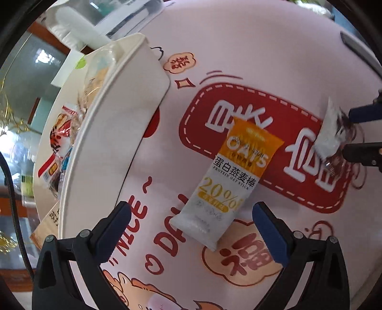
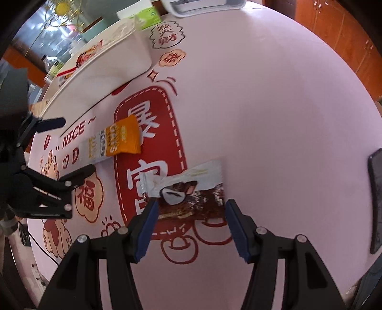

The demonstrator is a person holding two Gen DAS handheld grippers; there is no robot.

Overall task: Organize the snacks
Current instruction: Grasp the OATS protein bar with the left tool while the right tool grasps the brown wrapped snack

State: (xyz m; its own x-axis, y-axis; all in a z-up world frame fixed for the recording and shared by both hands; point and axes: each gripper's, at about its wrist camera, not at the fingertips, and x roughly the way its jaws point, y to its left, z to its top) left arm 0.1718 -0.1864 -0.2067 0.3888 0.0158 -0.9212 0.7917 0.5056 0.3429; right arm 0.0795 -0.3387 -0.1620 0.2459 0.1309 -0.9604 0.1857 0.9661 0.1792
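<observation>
On the pink printed table (image 1: 250, 59), the left wrist view looks closely over the orange-and-white oat bar (image 1: 229, 176), which lies flat between and just ahead of the wide-spread fingers of the left tool (image 1: 191, 214); nothing is held. That view also looks into the white tray (image 1: 114, 114) at the left, where several wrapped snacks (image 1: 59, 143) are piled, contents the right wrist view sees only as a sliver above the tray's rim (image 2: 107, 69). At the far right edge of the left view the right tool (image 1: 351, 133) appears as two dark tips on either side of a white-and-brown snack packet (image 1: 331, 133).

The right wrist view gives that packet (image 2: 191, 190) more fully: crumpled, brown with a silvery white flap, lying on the red panel of the table print between the spread fingers of the right tool (image 2: 189, 209); whether the pads touch it I cannot tell. It also shows a dark flat phone-like object (image 2: 377, 202) near the table's right edge and a green box (image 2: 148, 18) beyond the tray. The left tool (image 2: 62, 147) reaches in from the left, low over the table, jaws apart around the oat bar (image 2: 112, 143).
</observation>
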